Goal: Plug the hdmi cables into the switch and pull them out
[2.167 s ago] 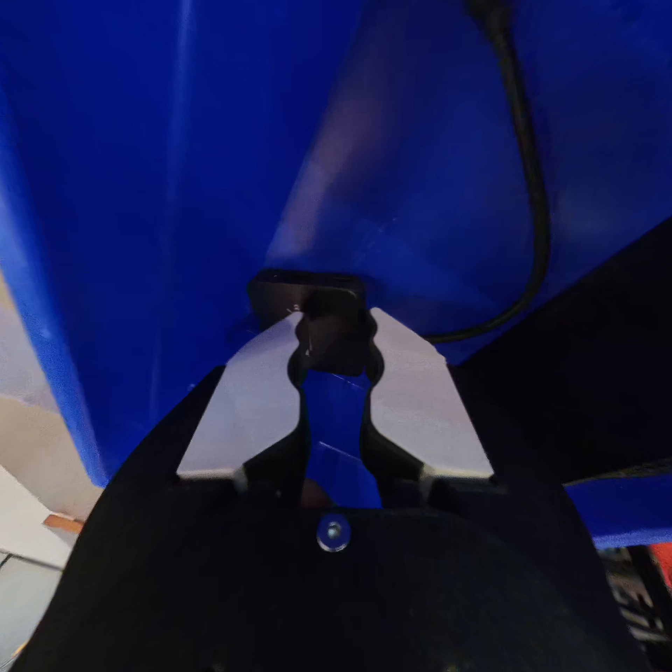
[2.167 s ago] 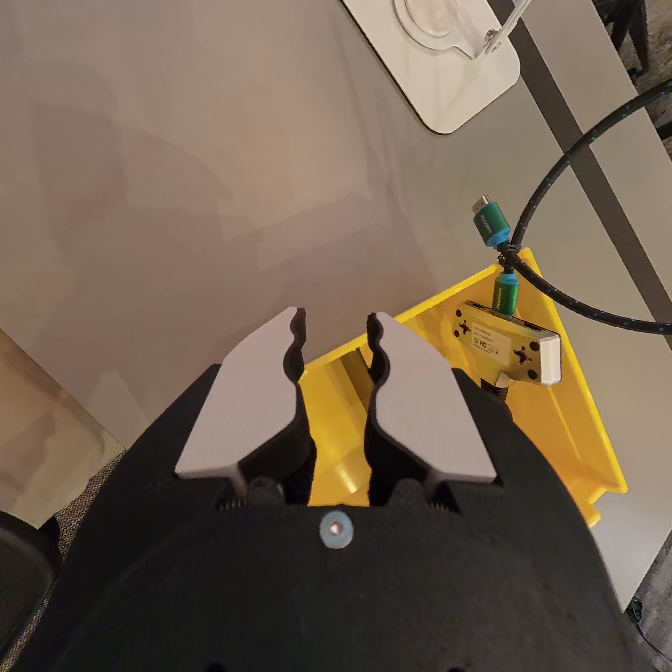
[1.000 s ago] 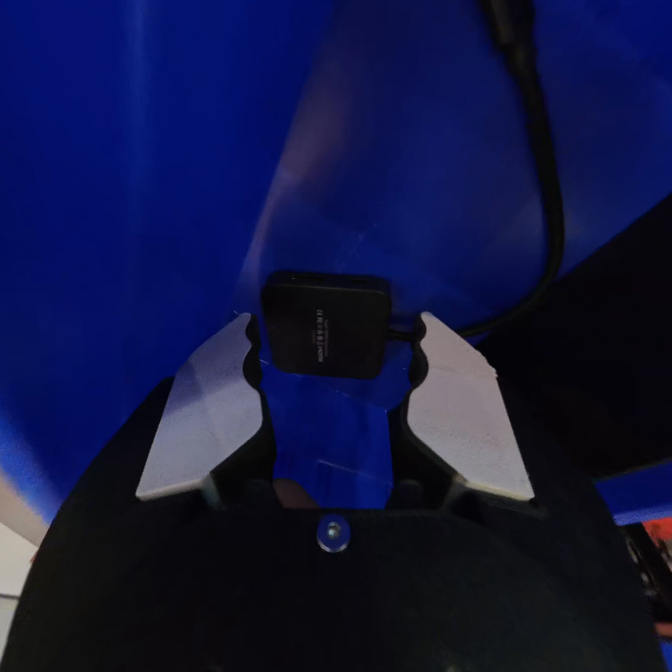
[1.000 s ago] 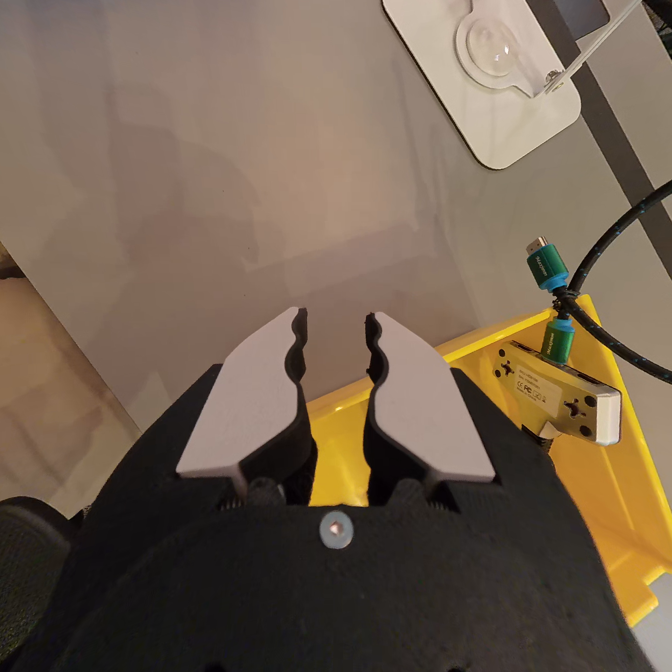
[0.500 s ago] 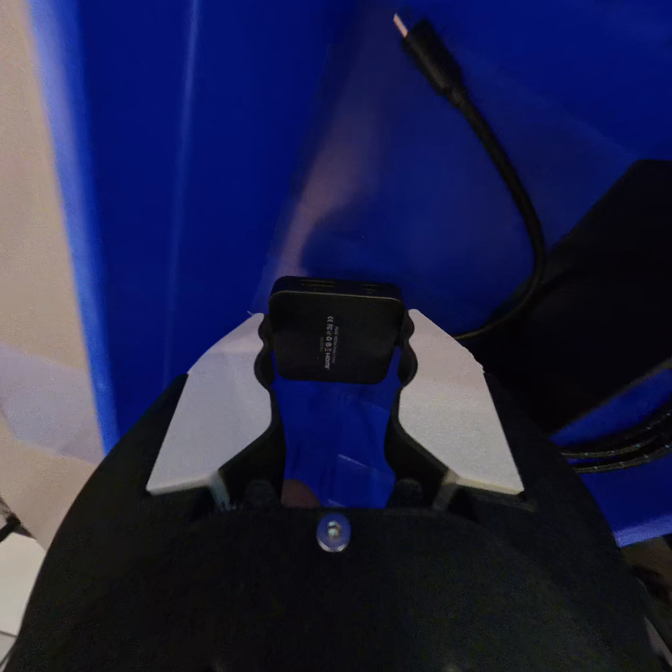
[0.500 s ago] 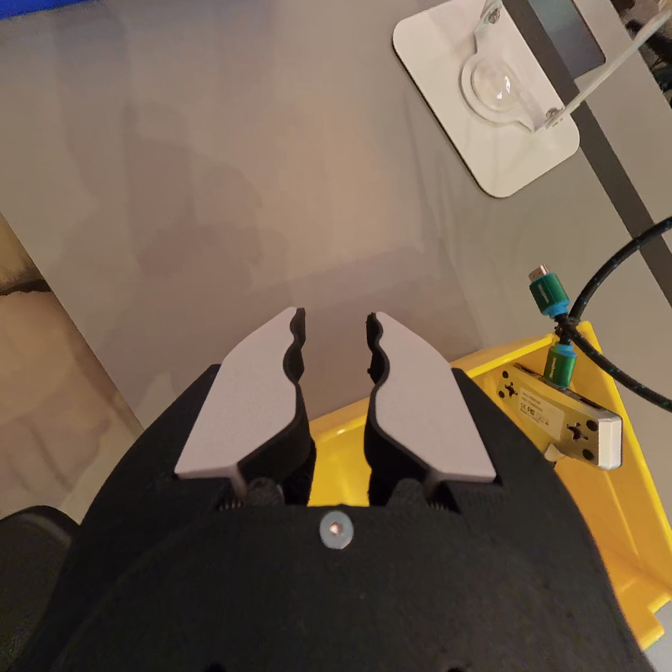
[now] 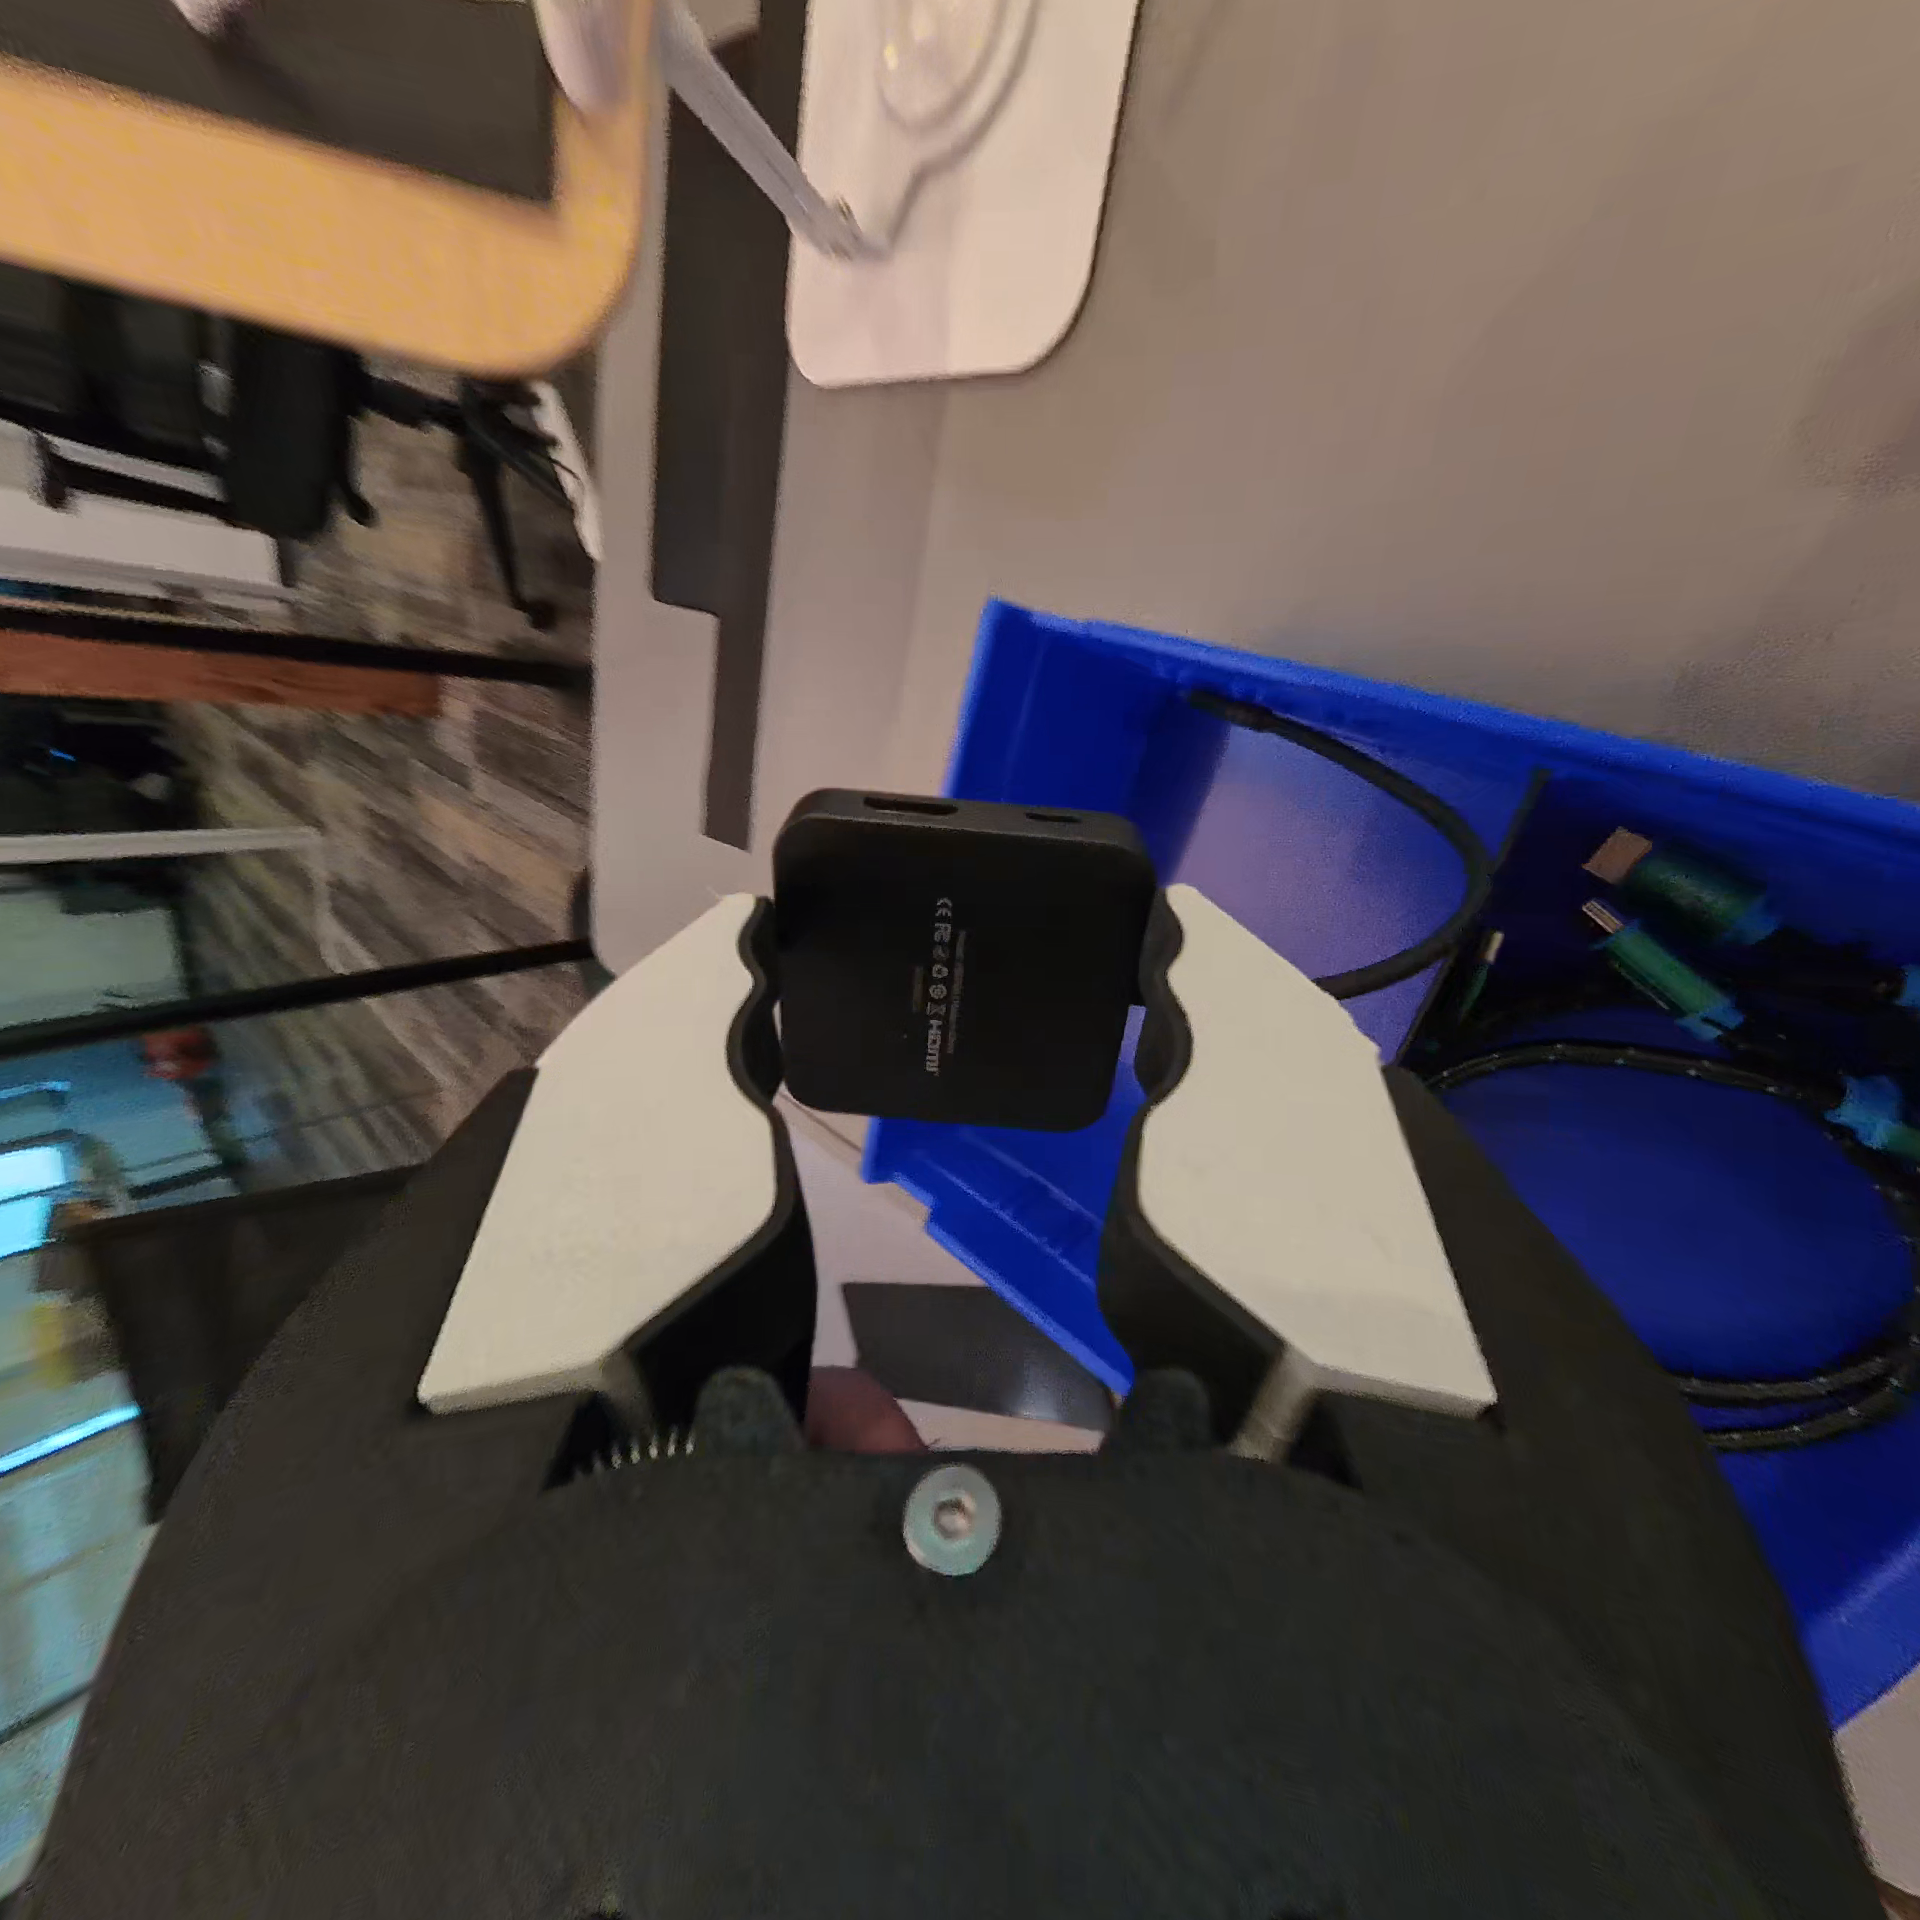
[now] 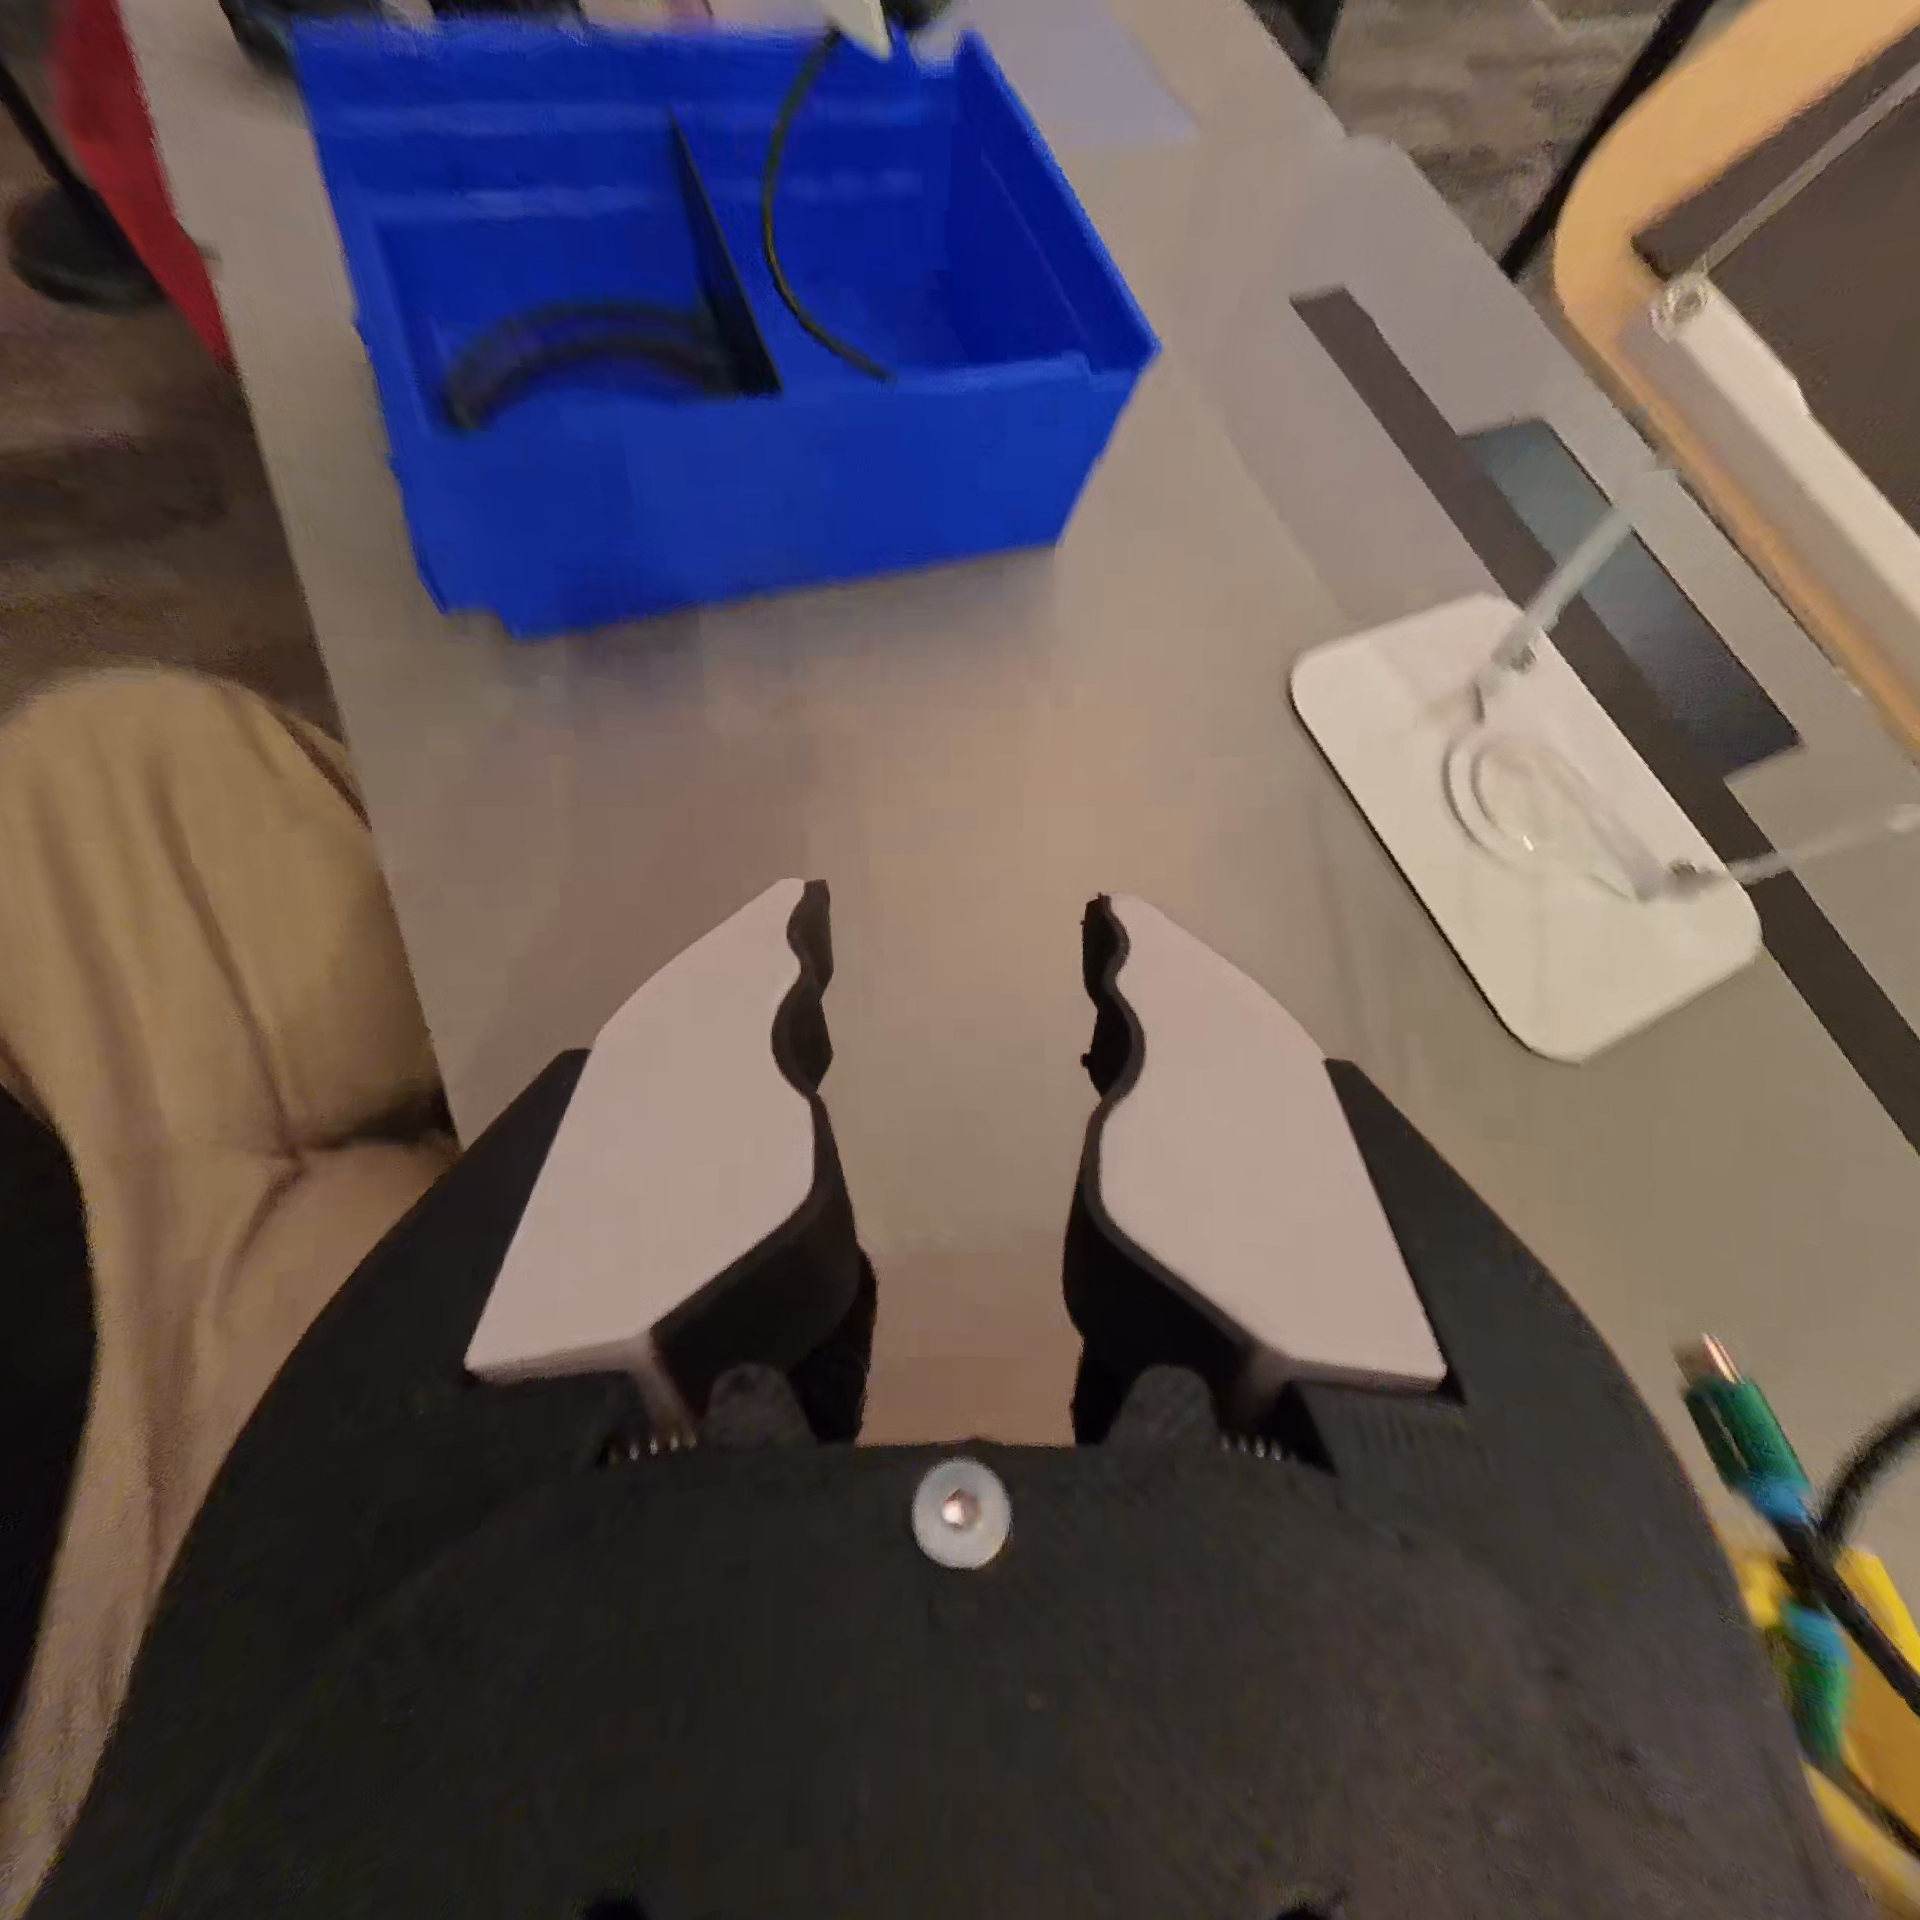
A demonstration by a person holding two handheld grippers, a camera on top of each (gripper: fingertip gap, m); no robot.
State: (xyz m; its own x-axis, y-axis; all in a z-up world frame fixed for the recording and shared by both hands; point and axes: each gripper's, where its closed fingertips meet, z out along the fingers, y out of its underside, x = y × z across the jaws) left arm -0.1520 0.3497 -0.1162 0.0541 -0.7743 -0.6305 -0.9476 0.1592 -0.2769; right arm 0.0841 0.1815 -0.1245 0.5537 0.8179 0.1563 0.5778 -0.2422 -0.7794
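Left wrist view first: the blue bin sits just beyond and to the right of the left claw, split by a dark divider. Nearer compartment, a thin black cable curls along the floor. Far compartment, green-tipped HDMI cables lie heaped with black braided loops. And the switch, a small black square box, is pinched between the left claw's fingers, lifted clear of the bin, its ports facing away from the camera.

Over to the right wrist view: the right claw is spread with nothing between its fingers, hovering over bare grey table. The blue bin stands well ahead of it and a little to the left. Low at the claw's right, a yellow bin corner shows, with a green-tipped plug poking above it. A white stand base sits off to the right.
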